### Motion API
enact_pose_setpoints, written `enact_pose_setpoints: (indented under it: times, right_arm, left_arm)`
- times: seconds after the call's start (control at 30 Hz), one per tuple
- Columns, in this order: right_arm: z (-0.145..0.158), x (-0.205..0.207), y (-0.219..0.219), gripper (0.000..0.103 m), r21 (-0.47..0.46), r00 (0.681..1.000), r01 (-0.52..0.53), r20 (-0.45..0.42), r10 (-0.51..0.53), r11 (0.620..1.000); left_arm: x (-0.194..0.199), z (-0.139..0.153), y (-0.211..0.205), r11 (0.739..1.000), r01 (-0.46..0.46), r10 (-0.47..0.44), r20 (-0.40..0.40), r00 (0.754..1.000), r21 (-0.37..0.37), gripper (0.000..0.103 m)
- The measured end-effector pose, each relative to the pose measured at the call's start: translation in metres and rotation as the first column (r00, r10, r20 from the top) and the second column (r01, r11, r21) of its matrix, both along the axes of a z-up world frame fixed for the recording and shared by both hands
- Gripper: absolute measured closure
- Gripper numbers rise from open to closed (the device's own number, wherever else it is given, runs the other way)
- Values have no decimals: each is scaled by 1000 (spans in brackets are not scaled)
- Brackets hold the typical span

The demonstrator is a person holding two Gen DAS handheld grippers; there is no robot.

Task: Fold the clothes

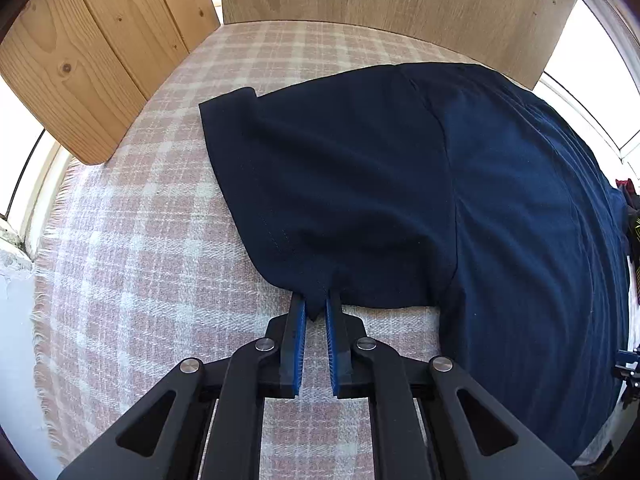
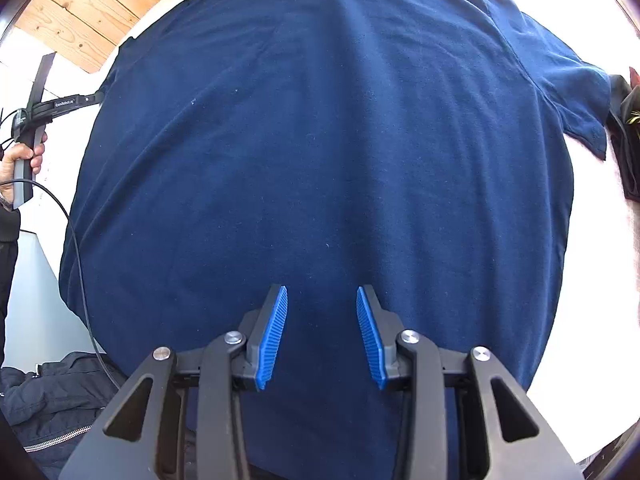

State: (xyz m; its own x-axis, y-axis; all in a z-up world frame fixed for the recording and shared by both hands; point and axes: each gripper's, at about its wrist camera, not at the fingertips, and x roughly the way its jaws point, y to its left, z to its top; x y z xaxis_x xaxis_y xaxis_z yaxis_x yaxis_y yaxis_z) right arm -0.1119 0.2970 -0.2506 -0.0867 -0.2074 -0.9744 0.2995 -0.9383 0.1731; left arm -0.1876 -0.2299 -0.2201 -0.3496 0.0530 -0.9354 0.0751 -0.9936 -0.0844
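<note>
A navy blue t-shirt lies spread on a pink-and-white checked blanket. Its left sleeve stretches out toward me, and my left gripper is shut on the sleeve's hem corner. In the right wrist view the same t-shirt fills the frame, its other sleeve pointing right. My right gripper hovers over the shirt's body, open, with nothing between its blue pads. The left gripper shows at the shirt's far left edge, held by a hand.
Light wooden boards stand behind the blanket, with bright windows on both sides. The blanket's fringed edge runs down the left. A dark jacket lies at the lower left, and dark items sit beyond the right sleeve.
</note>
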Motion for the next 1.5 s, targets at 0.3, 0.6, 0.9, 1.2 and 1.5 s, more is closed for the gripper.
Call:
enact_pose_setpoints:
  times: [0.3, 0.6, 0.9, 1.2, 1.5]
  right_arm:
    - [-6, 9, -1, 67, 17, 999, 35, 17, -35, 999]
    - [3, 31, 5, 67, 25, 999, 52, -1, -52, 998]
    - [11, 87, 40, 67, 5, 989, 145, -29, -144, 989]
    - [17, 153, 84, 67, -25, 966, 251, -61, -252, 968]
    - [7, 224, 157, 67, -49, 955, 281, -81, -285, 958]
  left_arm:
    - [15, 1, -34, 996, -58, 60, -31, 998, 66, 95]
    - [45, 10, -27, 1000, 13, -13, -27, 1000, 25, 60]
    - [174, 38, 14, 976, 134, -131, -28, 991, 170, 60]
    - [296, 21, 57, 968, 88, -97, 29, 995, 233, 60]
    - [349, -1, 114, 979, 126, -130, 17, 991, 158, 62]
